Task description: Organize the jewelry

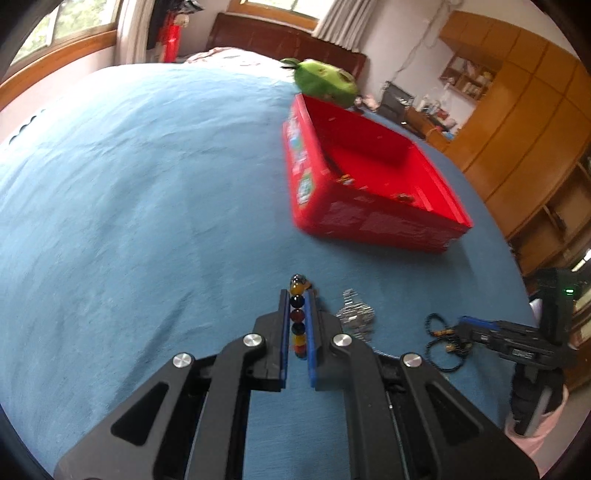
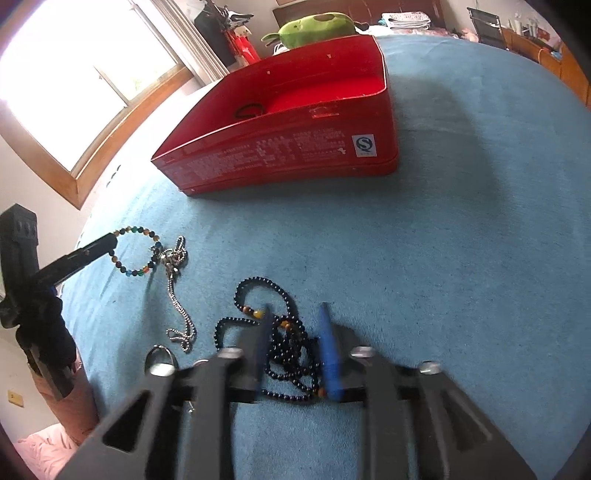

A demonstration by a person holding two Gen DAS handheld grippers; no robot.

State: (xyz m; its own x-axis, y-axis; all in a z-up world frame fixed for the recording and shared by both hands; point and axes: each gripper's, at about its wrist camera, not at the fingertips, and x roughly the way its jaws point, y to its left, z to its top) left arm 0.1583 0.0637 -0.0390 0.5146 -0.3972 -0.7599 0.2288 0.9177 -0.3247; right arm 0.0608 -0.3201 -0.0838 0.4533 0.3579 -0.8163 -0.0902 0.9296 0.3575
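My left gripper is shut on a bracelet of multicoloured beads, whose beads line up between the blue pads. In the right wrist view that bracelet hangs as a ring from the left gripper, just above the blue bedcover. My right gripper stands open, its fingers on either side of a loose pile of dark bead necklace that lies on the cover. A silver chain lies between the two. The open red box sits farther back, a dark ring inside it.
A green plush toy lies behind the red box. The blue bedcover spreads wide to the left of the box. Wooden cabinets stand beyond the bed's right edge, and a window is on the other side.
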